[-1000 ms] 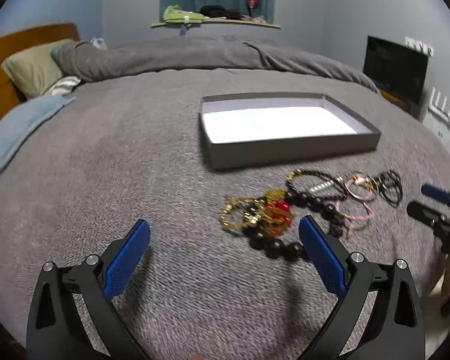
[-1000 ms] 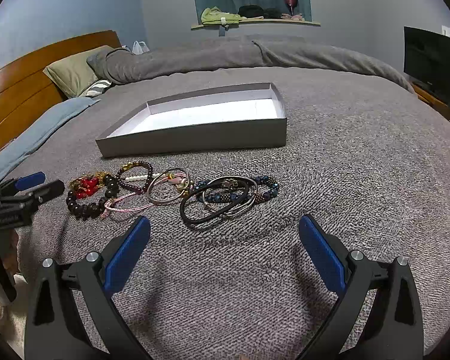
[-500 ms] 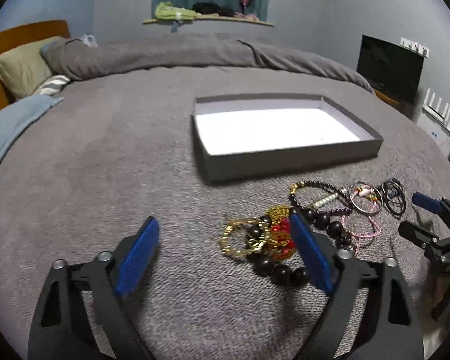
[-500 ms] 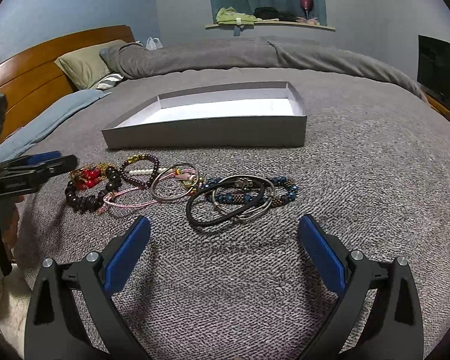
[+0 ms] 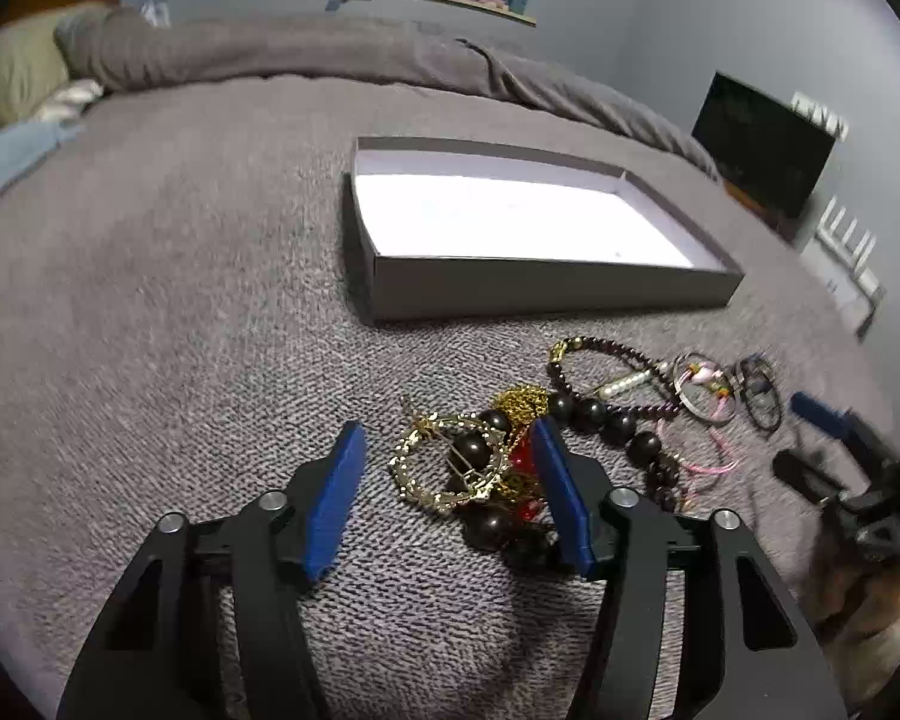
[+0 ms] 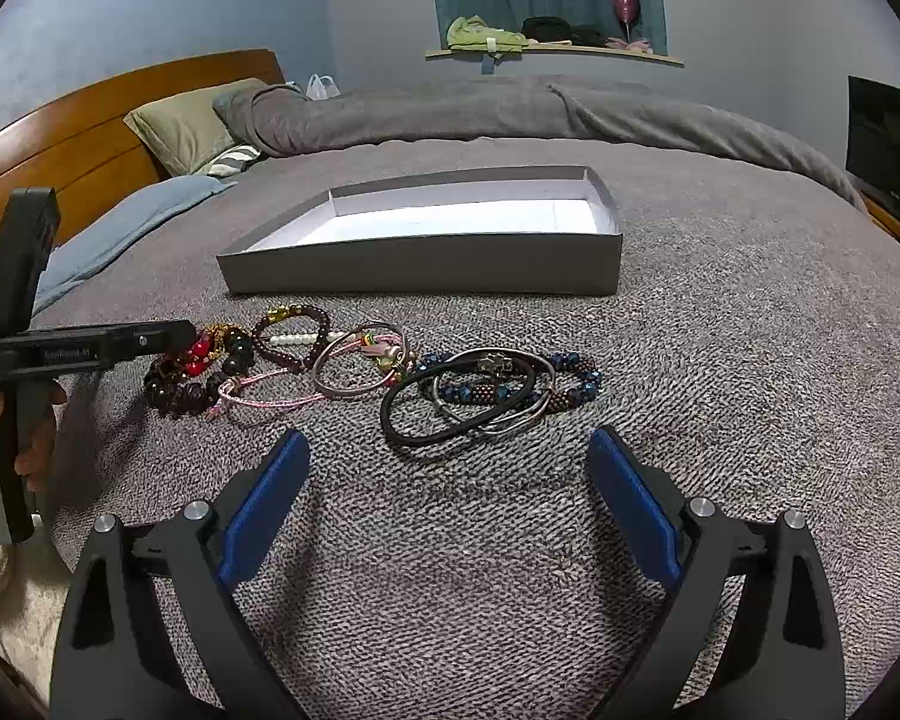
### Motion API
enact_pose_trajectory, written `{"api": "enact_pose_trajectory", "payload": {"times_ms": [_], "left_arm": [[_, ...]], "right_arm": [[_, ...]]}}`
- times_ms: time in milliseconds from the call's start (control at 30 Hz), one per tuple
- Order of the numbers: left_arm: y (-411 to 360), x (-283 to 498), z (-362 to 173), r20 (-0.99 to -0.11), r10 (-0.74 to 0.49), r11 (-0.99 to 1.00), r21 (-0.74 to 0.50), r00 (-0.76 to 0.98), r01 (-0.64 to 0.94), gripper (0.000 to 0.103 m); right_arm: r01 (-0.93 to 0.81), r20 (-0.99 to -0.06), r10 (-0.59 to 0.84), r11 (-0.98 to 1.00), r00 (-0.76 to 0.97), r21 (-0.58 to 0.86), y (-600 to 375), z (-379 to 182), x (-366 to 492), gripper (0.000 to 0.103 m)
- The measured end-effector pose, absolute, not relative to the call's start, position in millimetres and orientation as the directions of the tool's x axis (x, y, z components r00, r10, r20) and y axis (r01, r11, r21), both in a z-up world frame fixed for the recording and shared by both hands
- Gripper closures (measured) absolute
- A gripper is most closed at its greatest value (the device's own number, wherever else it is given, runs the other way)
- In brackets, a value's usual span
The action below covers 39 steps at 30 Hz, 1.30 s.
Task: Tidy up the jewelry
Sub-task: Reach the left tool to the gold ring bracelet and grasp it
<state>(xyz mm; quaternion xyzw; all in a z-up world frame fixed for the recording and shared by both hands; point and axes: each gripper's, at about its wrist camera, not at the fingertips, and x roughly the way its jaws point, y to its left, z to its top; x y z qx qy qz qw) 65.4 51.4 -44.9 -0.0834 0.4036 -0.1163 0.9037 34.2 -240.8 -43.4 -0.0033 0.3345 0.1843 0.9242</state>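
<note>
Moved: left gripper (image 5: 447, 501) has come forward and down over the near end of the jewelry row since a second ago; its jaws have just been closing and now stand about half open, with the gold bracelet (image 5: 447, 468) between the blue pads, neither pad seen pressing on it.
Gold bracelet: lies flat on the bedspread (image 5: 168, 324), in front of the box's near wall, tangled with red beads (image 5: 522, 456) and a string of big dark beads (image 5: 606, 426).
Jewelry row: its long axis runs alongside the box's near wall; from the gold bracelet it goes on through a small purple bead bracelet (image 6: 291, 336), a pink cord (image 6: 270, 399), a thin metal bangle (image 6: 354, 369), then black cord loops (image 6: 456, 405) and a blue bead bracelet (image 6: 570, 384).
Box (image 5: 546, 288): shallow, grey outside, white inside, open-topped, nothing in it, just beyond the row.
In the way: the right blue pad (image 5: 561, 504) covers part of the dark beads and red beads.
Right gripper (image 6: 447, 507): jaws wide apart, holding nothing, short of the black loops, on the near side of the row from the box.
Hand (image 6: 30, 450): grips the left gripper's handle at the row's end.
Beyond the box: rolled grey duvet (image 6: 510, 111), green pillow (image 6: 192, 123), wooden headboard (image 6: 90, 132).
</note>
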Motion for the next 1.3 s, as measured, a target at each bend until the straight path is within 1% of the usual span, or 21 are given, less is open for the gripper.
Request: {"api": "enact_pose_trajectory", "payload": {"times_ms": [67,133,300,400,433,467,567,633,700,767,800,900,1100,1233,1300], "left_arm": [[59,66,-45,-0.704,-0.288,0.953,-0.277,0.649,0.123,0.051],[64,64,-43,-0.696,-0.296,0.948,-0.298,0.654,0.112,0.053],[53,64,-45,-0.712,-0.282,0.958,-0.251,0.643,0.142,0.053],[52,66,-48,-0.717,-0.296,0.953,-0.264,0.63,0.147,0.053],[53,66,-48,-0.716,-0.3,0.952,-0.269,0.63,0.148,0.055],[54,66,-48,-0.714,-0.304,0.95,-0.273,0.631,0.148,0.061],[55,65,-47,-0.709,-0.302,0.951,-0.272,0.637,0.147,0.061],[54,61,-45,-0.702,-0.286,0.957,-0.247,0.653,0.153,0.061],[52,57,-40,-0.683,-0.266,0.963,-0.221,0.68,0.154,0.061],[51,51,-32,-0.657,-0.244,0.969,-0.191,0.714,0.155,0.061],[51,48,-28,-0.635,-0.227,0.973,-0.171,0.738,0.153,0.061],[49,44,-21,-0.604,-0.181,0.983,-0.114,0.776,0.14,0.061],[50,44,-20,-0.604,-0.187,0.982,-0.105,0.775,0.155,0.061],[49,44,-20,-0.602,-0.191,0.981,-0.105,0.776,0.16,0.061],[49,44,-20,-0.602,-0.192,0.981,-0.107,0.775,0.16,0.061]], "right_arm": [[-0.343,-0.62,0.339,0.932,0.707,0.119,-241,-43,34,0.011],[-0.343,-0.62,0.339,0.932,0.708,0.117,-242,-44,34,0.011],[-0.345,-0.623,0.337,0.932,0.706,0.114,-242,-44,34,0.011],[-0.345,-0.624,0.334,0.932,0.706,0.109,-240,-45,34,0.011],[-0.345,-0.624,0.334,0.932,0.706,0.108,-240,-45,34,0.011],[-0.344,-0.624,0.334,0.932,0.706,0.11,-241,-45,34,0.011],[-0.336,-0.623,0.334,0.934,0.707,0.119,-242,-44,35,0.011],[-0.313,-0.618,0.324,0.941,0.717,0.13,-245,-42,36,0.014],[-0.293,-0.61,0.312,0.947,0.728,0.135,-249,-38,38,0.014],[-0.275,-0.611,0.3,0.952,0.732,0.138,-252,-36,40,0.019],[-0.268,-0.618,0.293,0.954,0.73,0.136,-253,-36,43,0.025],[-0.266,-0.643,0.295,0.953,0.707,0.145,-251,-40,47,0.038],[-0.311,-0.649,0.338,0.937,0.682,0.161,-239,-39,42,0.062],[-0.3,-0.67,0.339,0.937,0.66,0.179,-237,-44,45,0.064],[-0.281,-0.67,0.352,0.935,0.653,0.217,-239,-43,48,0.064]]}}
